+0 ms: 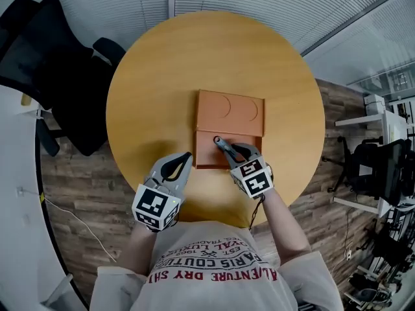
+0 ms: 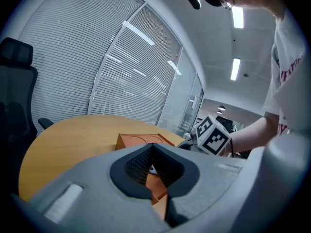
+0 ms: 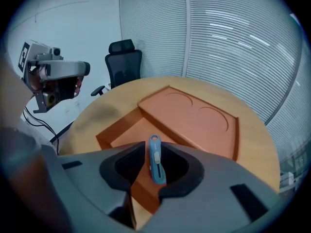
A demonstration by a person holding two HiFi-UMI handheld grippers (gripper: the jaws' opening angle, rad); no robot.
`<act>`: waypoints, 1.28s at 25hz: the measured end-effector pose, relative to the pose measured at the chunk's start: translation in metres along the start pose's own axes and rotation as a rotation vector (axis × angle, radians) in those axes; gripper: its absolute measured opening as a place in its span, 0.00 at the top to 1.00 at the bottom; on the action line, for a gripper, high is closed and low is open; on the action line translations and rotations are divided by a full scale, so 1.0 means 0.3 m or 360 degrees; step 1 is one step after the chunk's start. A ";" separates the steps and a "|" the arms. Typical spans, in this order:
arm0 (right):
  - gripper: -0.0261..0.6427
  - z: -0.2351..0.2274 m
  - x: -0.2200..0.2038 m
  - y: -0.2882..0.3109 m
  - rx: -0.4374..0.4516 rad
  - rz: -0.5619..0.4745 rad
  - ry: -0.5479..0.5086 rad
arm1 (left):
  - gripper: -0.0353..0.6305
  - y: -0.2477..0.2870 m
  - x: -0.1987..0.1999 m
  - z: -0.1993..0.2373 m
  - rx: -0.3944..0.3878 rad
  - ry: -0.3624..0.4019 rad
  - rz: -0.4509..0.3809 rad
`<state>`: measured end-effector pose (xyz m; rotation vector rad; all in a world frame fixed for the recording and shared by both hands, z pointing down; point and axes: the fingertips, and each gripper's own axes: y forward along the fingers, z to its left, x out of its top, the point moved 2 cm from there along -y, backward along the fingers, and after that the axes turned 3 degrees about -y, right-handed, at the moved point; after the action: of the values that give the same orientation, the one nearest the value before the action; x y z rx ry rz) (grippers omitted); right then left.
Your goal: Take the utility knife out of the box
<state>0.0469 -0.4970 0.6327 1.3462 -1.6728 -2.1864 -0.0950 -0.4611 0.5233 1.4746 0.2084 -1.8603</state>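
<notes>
An orange box [image 1: 230, 112] lies at the middle of the round wooden table [image 1: 155, 83], its shallow tray part [image 1: 206, 155] toward me. A blue utility knife [image 3: 154, 161] lies in the tray, pointing away. My right gripper [image 1: 222, 144] hangs over the tray, angled down. Its jaws [image 3: 154, 149] stand open on either side of the knife, pads clear of it. My left gripper [image 1: 187, 157] hovers by the tray's near left corner, shut and empty. In the left gripper view the box [image 2: 138, 141] shows past the left gripper [image 2: 151, 155].
A black office chair [image 1: 58, 63] stands beyond the table's left rim. Another chair and a white desk [image 1: 382, 154] stand at the right. The table's near rim [image 1: 214, 220] lies just below my hands. A cable [image 1: 71, 216] runs over the wooden floor at the left.
</notes>
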 end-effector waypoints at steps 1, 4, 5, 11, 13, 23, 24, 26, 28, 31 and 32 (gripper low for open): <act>0.79 -0.003 -0.009 0.021 0.0018 0.0049 -0.0019 | 0.96 0.002 -0.005 0.003 0.0001 -0.0012 0.0000; 0.76 -0.008 -0.035 0.083 0.0049 0.0179 -0.0065 | 0.95 0.000 -0.026 0.018 0.0004 -0.0035 0.0013; 0.76 -0.008 -0.044 0.102 0.0050 0.0216 -0.0076 | 0.95 -0.004 -0.034 0.024 0.0007 -0.0037 0.0019; 0.74 -0.015 -0.075 0.166 0.0063 0.0343 -0.0100 | 0.96 -0.017 -0.060 0.071 0.0064 -0.0045 0.0053; 0.74 -0.016 -0.078 0.186 0.0073 0.0371 -0.0110 | 0.95 -0.018 -0.064 0.096 0.0090 -0.0052 0.0060; 0.75 -0.011 -0.086 0.200 0.0059 0.0436 -0.0101 | 0.95 -0.027 -0.084 0.104 0.0125 -0.0081 0.0041; 0.75 -0.009 -0.086 0.199 0.0048 0.0443 -0.0101 | 0.95 -0.032 -0.088 0.098 0.0125 -0.0082 0.0037; 0.76 -0.003 -0.087 0.201 0.0025 0.0450 -0.0114 | 0.96 -0.048 -0.098 0.089 0.0132 -0.0087 0.0036; 0.76 0.001 -0.084 0.204 0.0007 0.0440 -0.0139 | 0.95 -0.065 -0.105 0.079 0.0147 -0.0085 0.0043; 0.76 -0.007 -0.070 0.181 -0.0026 0.0377 -0.0160 | 0.95 -0.087 -0.108 0.048 0.0168 -0.0072 0.0062; 0.76 -0.008 -0.060 0.165 -0.0037 0.0344 -0.0167 | 0.95 -0.094 -0.108 0.037 0.0174 -0.0065 0.0067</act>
<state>0.0385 -0.5092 0.6834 1.0078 -1.7307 -2.1770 -0.1194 -0.4327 0.5471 1.5008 0.0561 -1.8921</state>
